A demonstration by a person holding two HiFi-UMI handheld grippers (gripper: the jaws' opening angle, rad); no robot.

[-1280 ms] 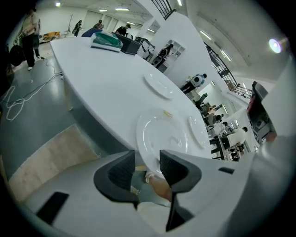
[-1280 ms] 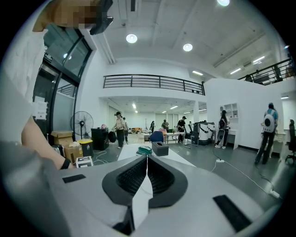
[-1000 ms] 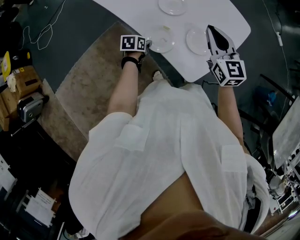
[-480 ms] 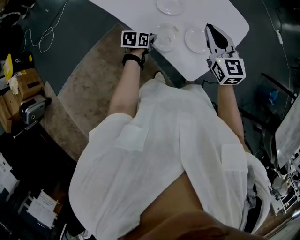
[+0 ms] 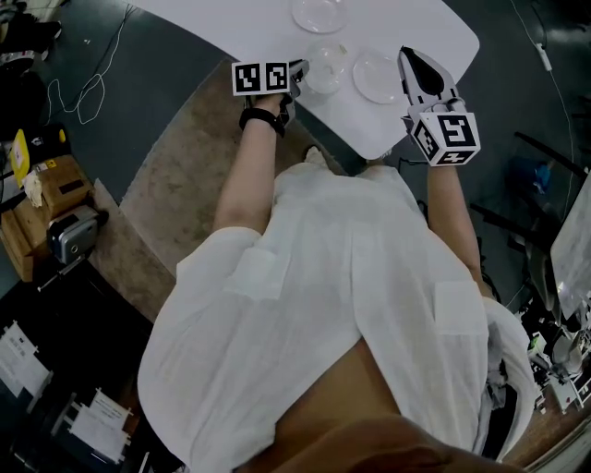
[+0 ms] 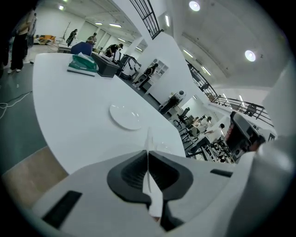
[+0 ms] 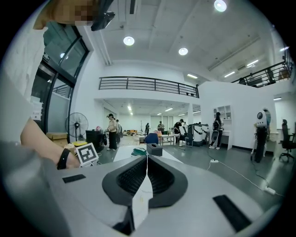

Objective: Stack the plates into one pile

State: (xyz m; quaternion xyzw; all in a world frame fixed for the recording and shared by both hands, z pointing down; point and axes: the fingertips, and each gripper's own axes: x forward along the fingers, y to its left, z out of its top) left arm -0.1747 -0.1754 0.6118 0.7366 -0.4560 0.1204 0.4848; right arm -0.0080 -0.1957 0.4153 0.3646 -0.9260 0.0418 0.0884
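Across white table (image 6: 69, 106), far plate (image 6: 125, 115), green box (image 6: 83, 64), dark box (image 6: 107, 68) beyond

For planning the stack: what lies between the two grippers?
Head view: the held plate in the left gripper, then a second plate on the table by the right gripper.

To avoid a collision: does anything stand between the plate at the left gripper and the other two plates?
Nothing visible does. The table is bare between the gripped plate, the far plate and the right plate; the right gripper hangs beyond the right plate.
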